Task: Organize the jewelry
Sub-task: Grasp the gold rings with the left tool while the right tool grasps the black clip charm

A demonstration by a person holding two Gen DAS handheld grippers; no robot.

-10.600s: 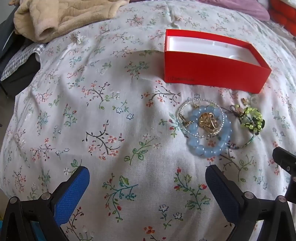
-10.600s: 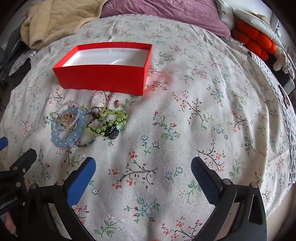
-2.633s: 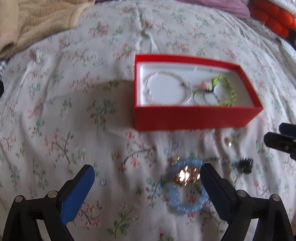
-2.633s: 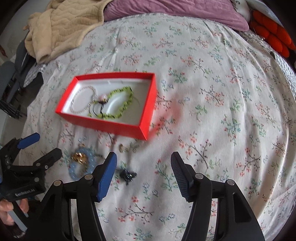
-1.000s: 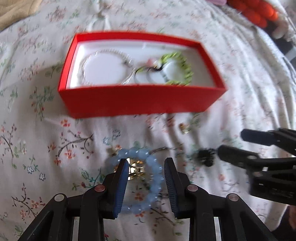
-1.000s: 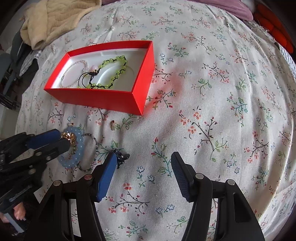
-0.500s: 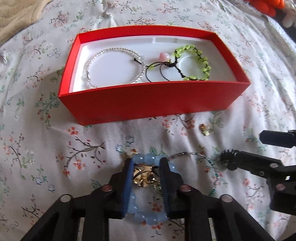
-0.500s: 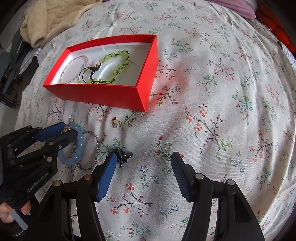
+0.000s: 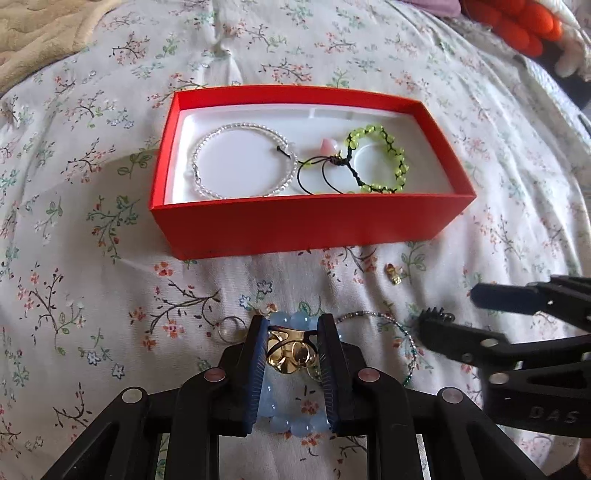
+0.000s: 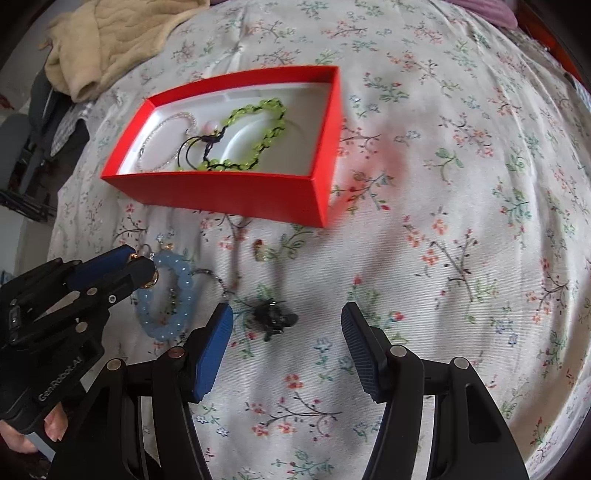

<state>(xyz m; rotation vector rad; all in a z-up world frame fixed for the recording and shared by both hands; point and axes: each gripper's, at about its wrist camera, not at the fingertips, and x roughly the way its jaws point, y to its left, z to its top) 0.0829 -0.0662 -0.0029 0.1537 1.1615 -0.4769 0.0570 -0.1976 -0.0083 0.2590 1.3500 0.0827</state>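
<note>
Two bracelets (image 9: 243, 164) lie in box (image 9: 310, 225) behind ring (image 9: 291, 354).

We read this as a home bedroom: a floral bedspread (image 10: 461, 206) covers a bed, a beige quilted blanket (image 10: 122, 33) lies bunched beyond the red box (image 10: 229, 192), purple bedding (image 9: 432, 5) past it.

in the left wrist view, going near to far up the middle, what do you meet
left gripper → gold piece between its pads, inside the blue bead bracelet → red box → clear bead bracelet in it → floral bedspread
</note>
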